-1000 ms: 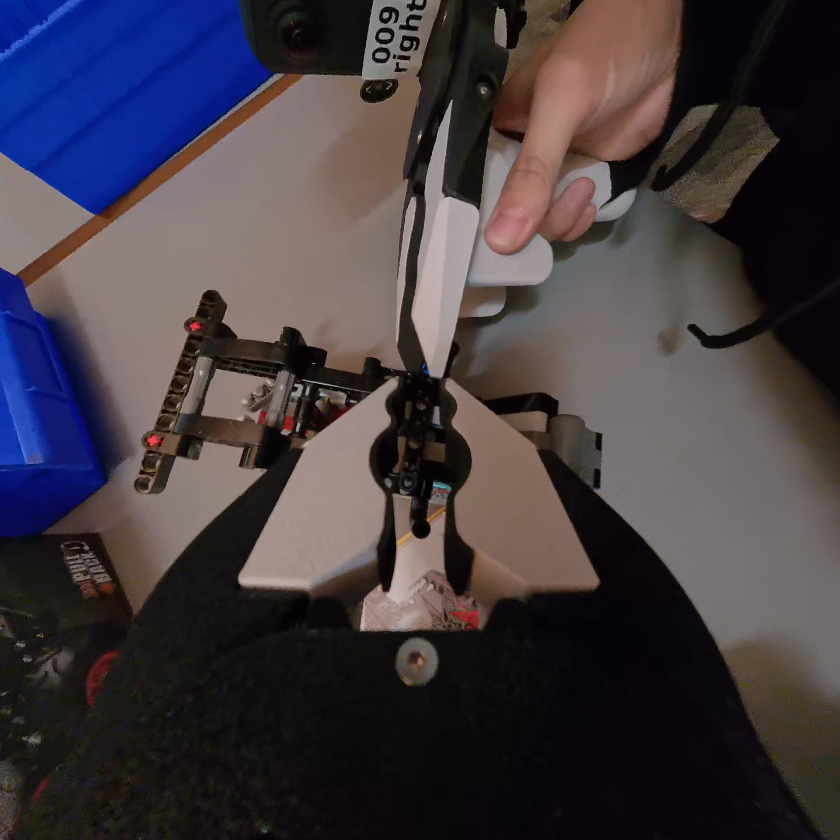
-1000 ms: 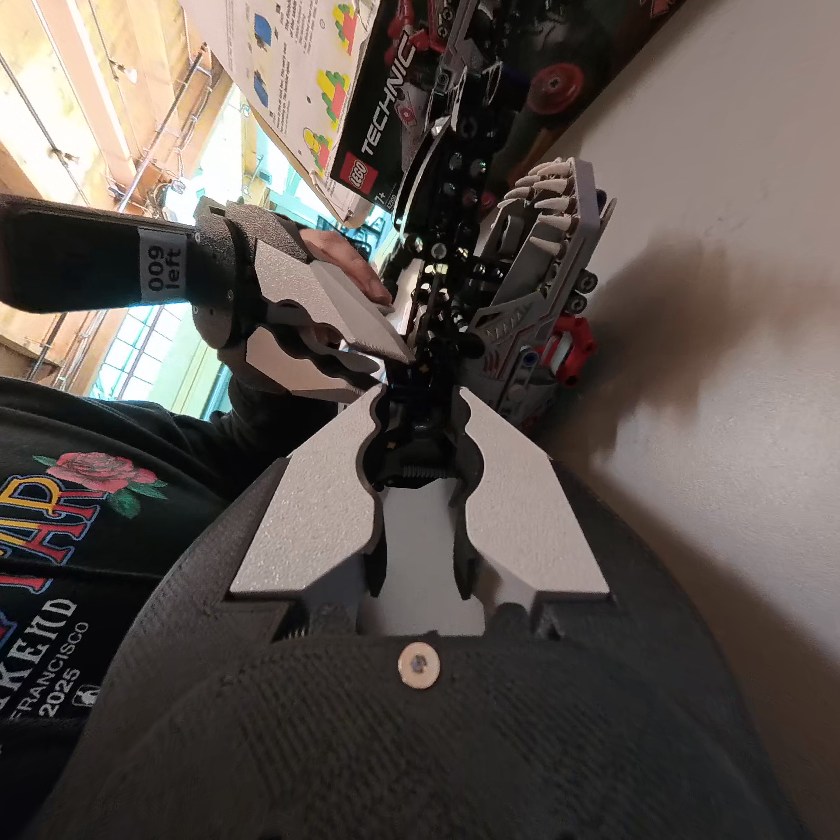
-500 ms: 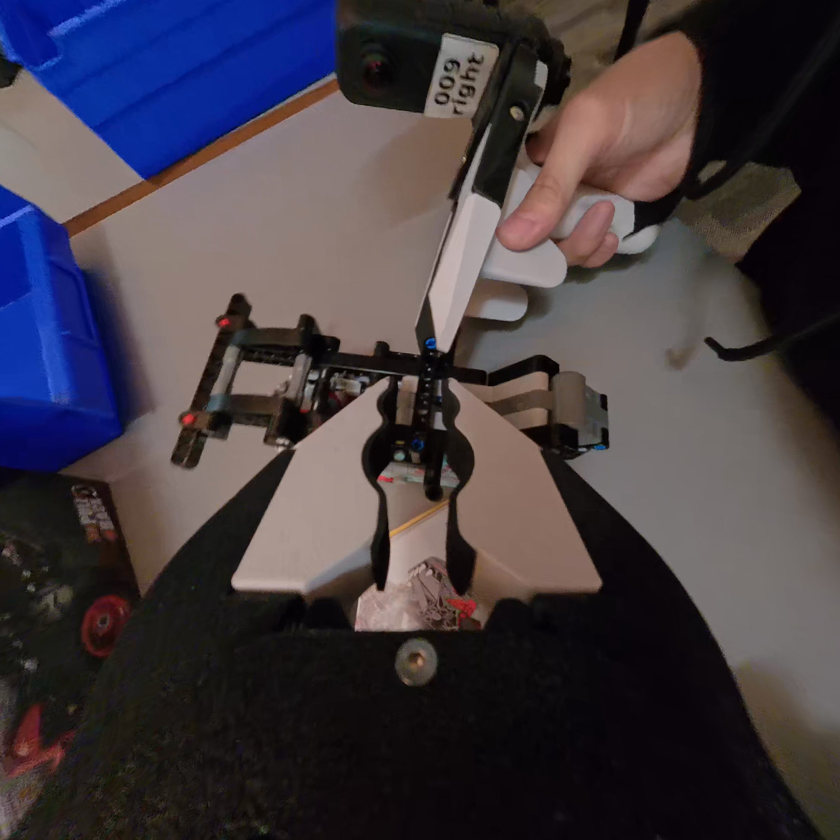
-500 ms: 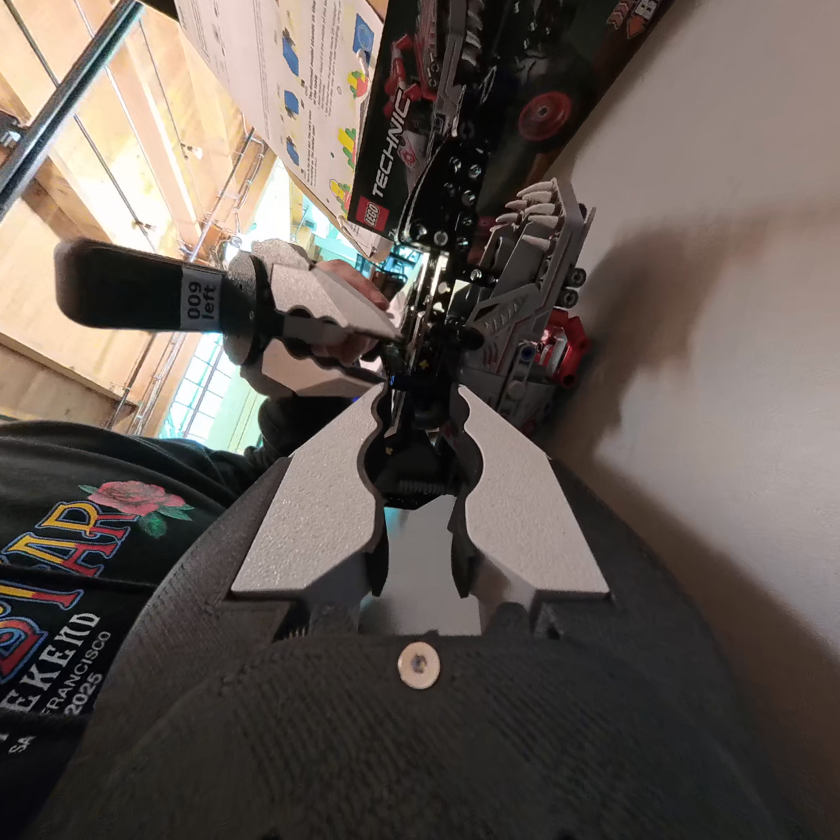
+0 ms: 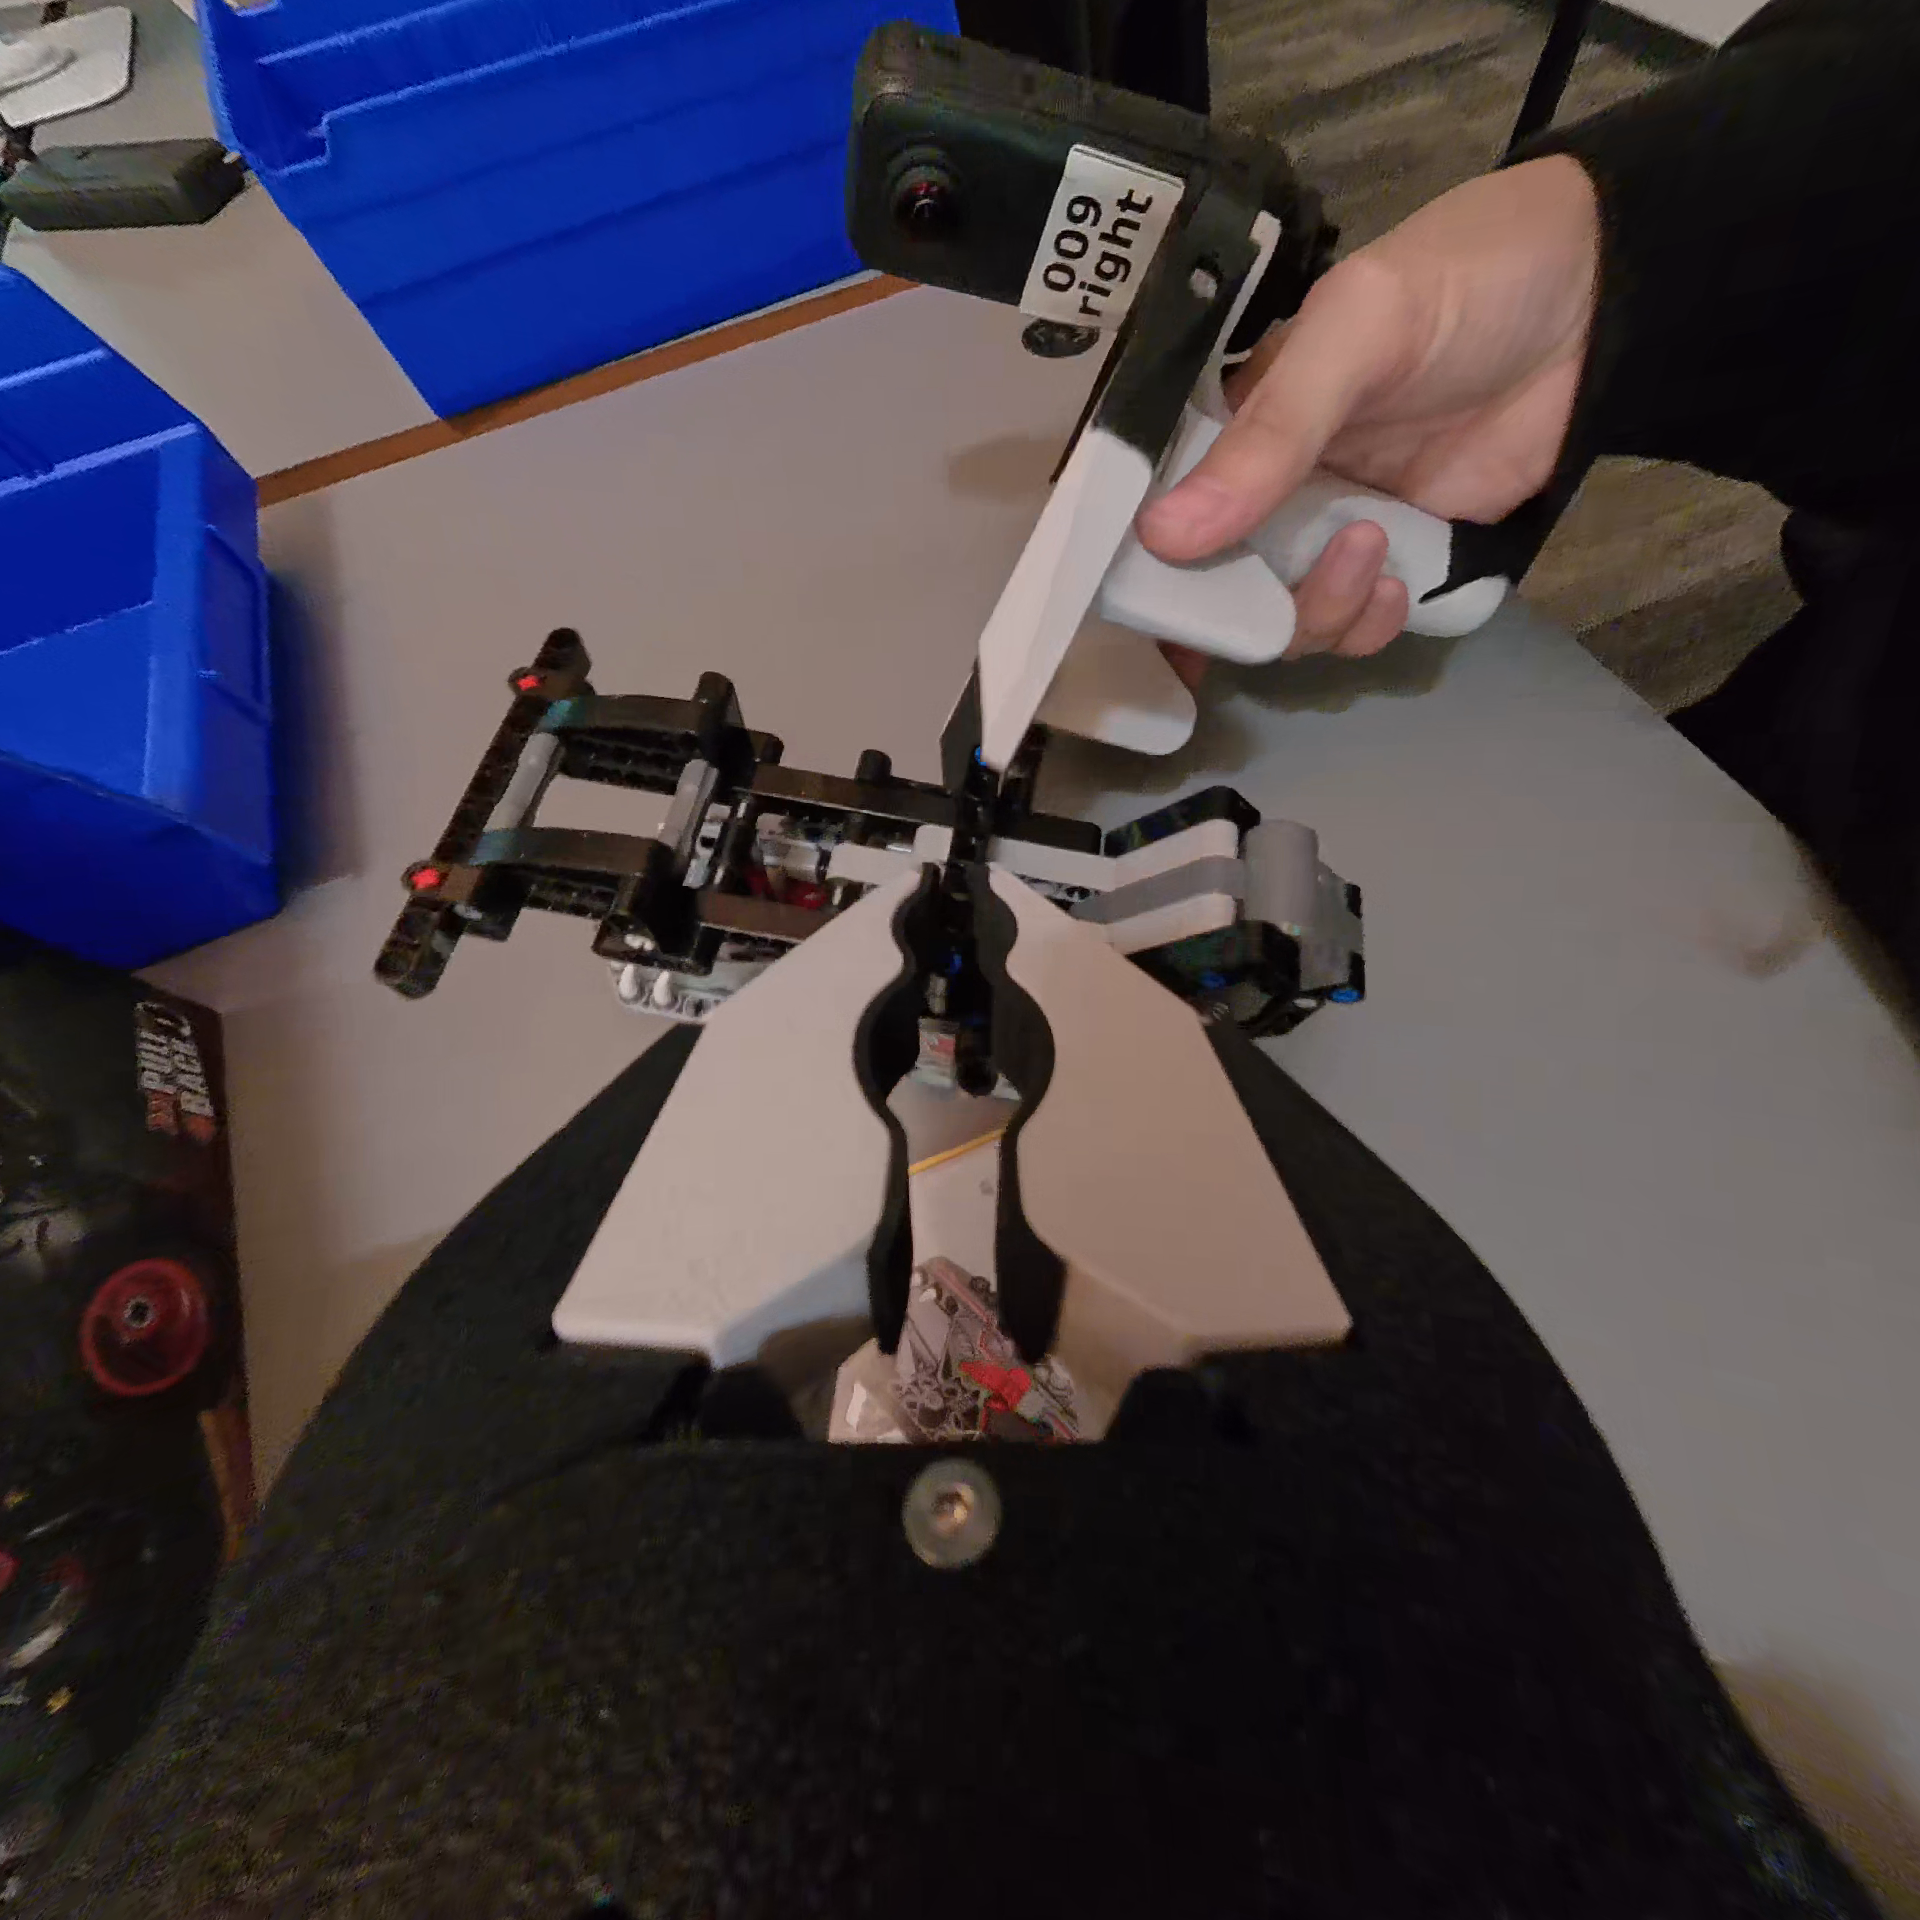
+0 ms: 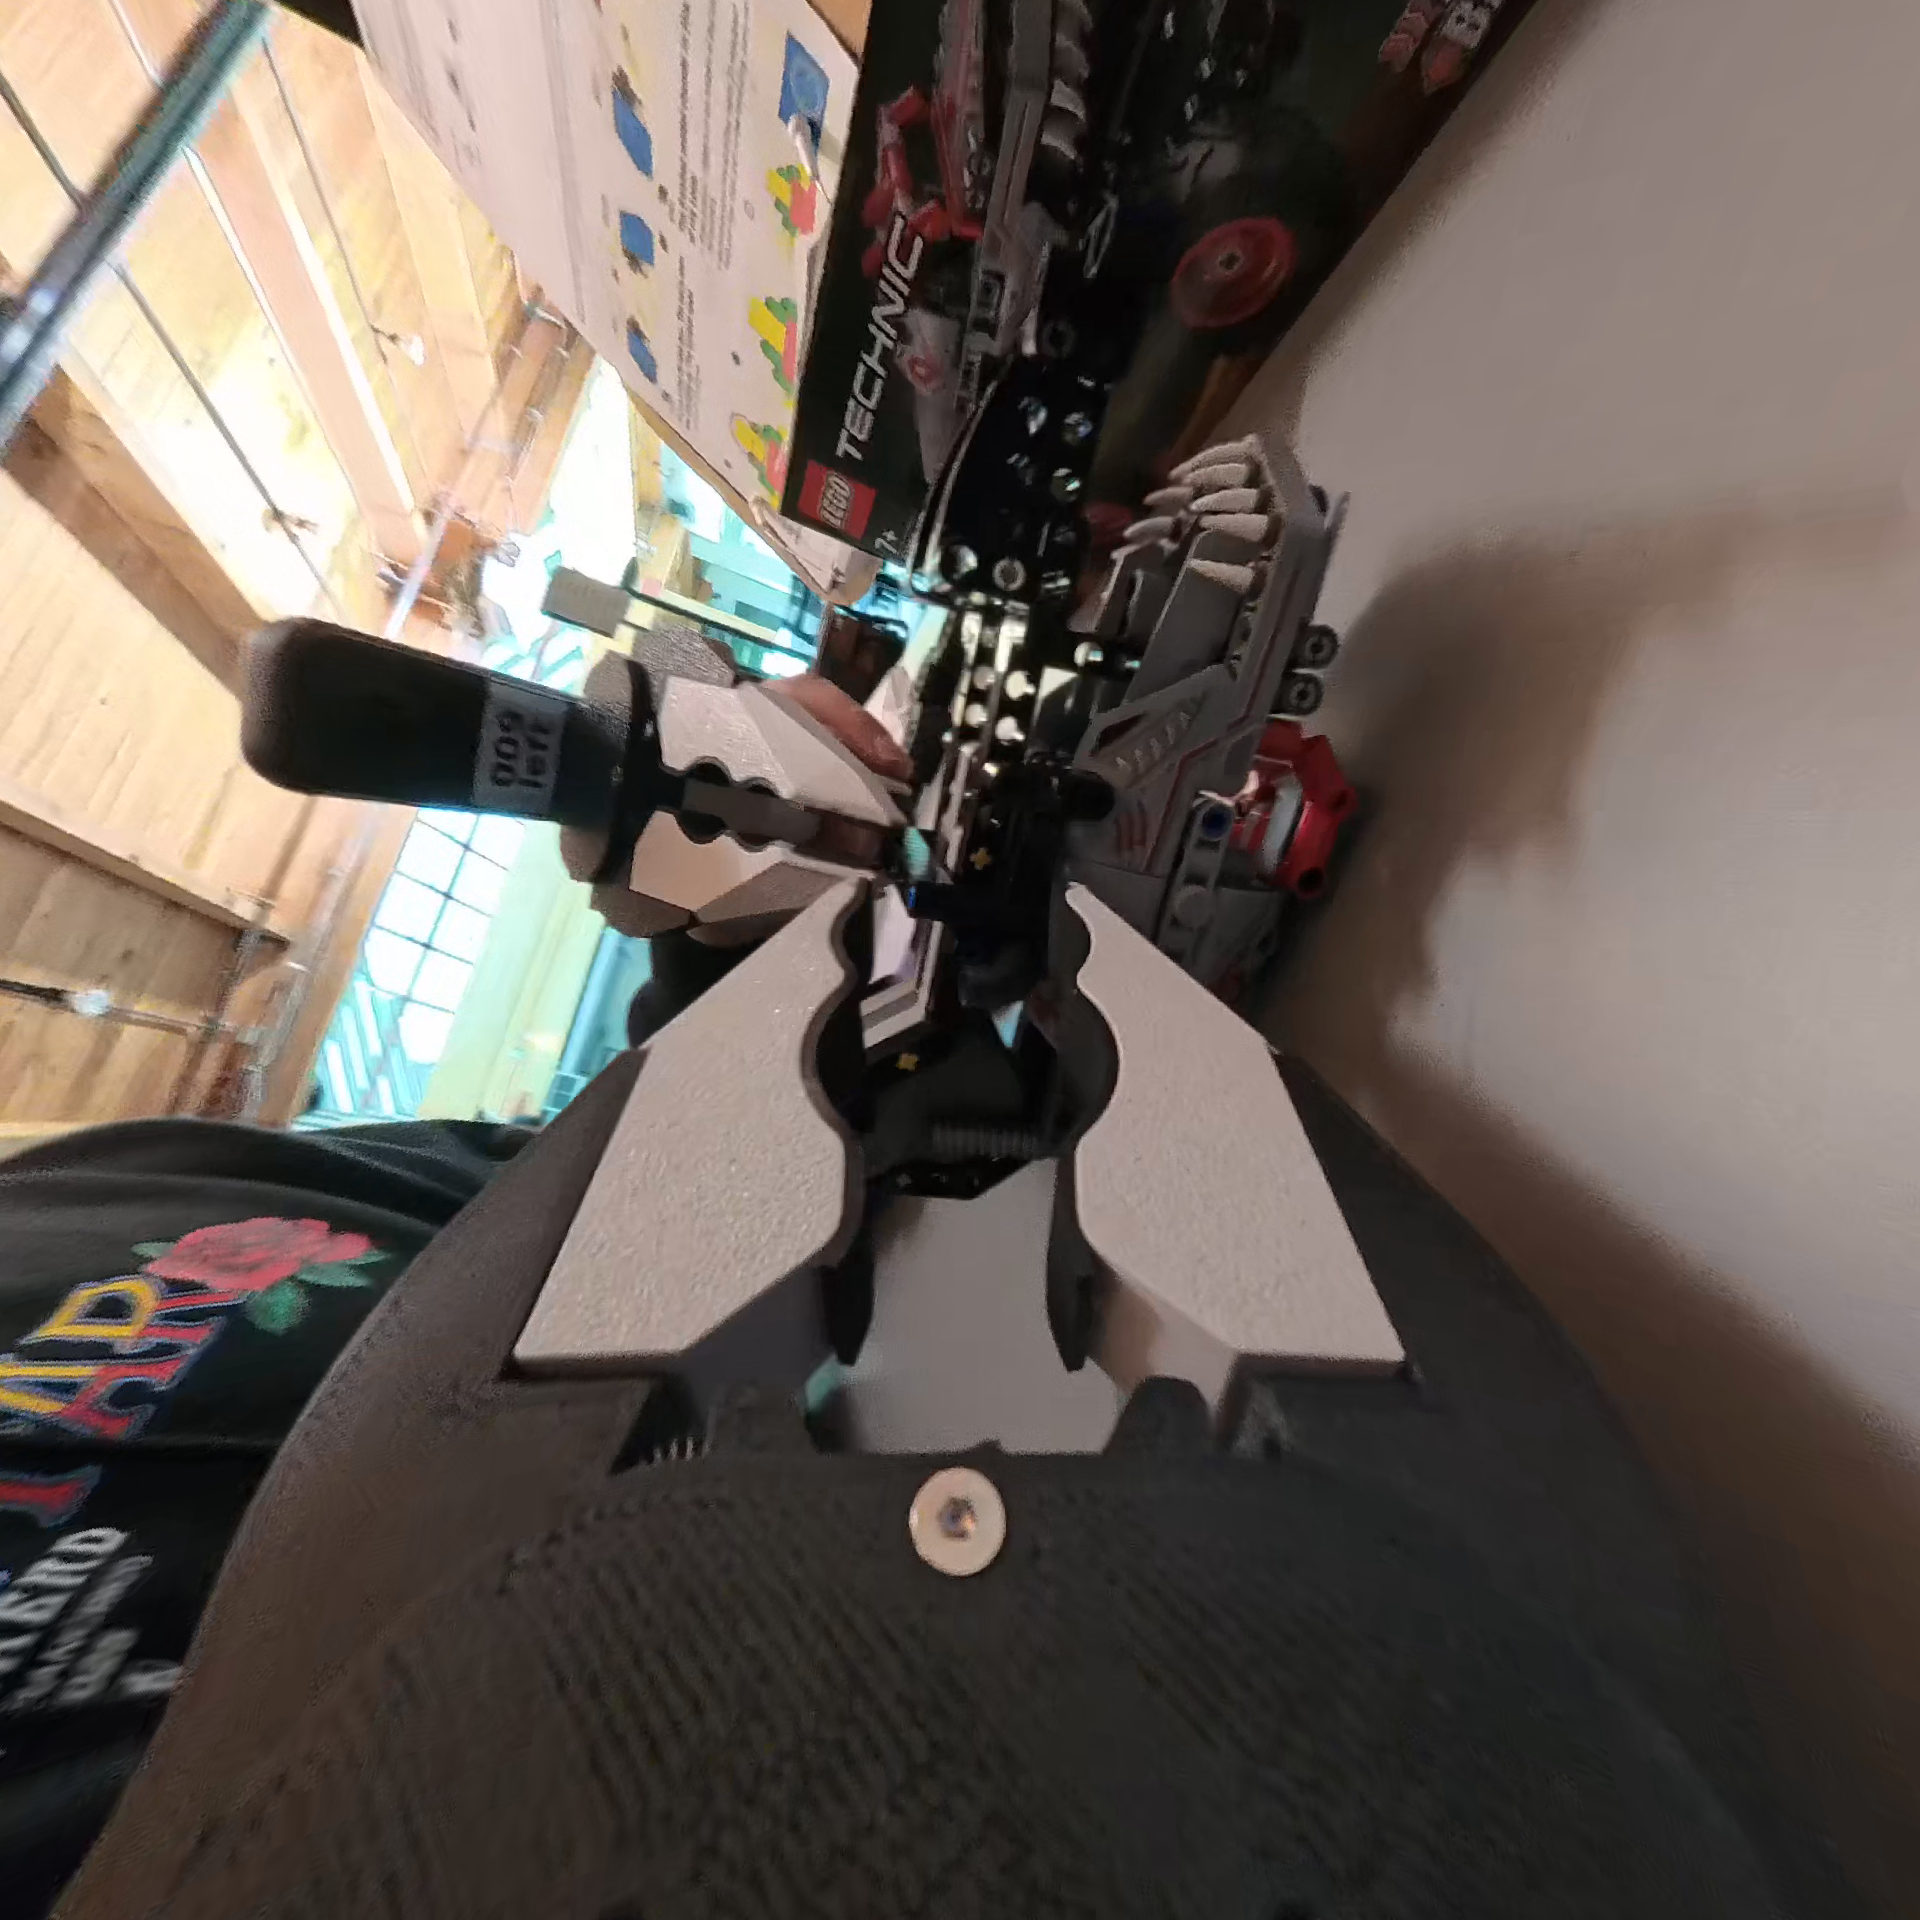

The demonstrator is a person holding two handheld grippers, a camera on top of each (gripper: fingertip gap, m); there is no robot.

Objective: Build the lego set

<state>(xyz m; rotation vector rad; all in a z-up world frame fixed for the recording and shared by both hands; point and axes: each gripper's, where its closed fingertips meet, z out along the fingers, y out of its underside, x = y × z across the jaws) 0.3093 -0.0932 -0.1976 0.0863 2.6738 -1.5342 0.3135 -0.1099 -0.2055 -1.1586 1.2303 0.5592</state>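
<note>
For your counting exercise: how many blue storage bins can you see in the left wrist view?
2. One blue bin sits at the top, beyond the table edge; the other blue bin is at the left edge, beside the lego model. Both are cropped, so more may lie out of frame.

The lego chassis (image 5: 727, 842) is showing black beams with grey panels and red and blue pins. Left of it, the storage bins (image 5: 582, 177) are glowing solid blue. Near it, the lego box (image 6: 1049, 270) is displaying a dark print with red wheels.
</note>
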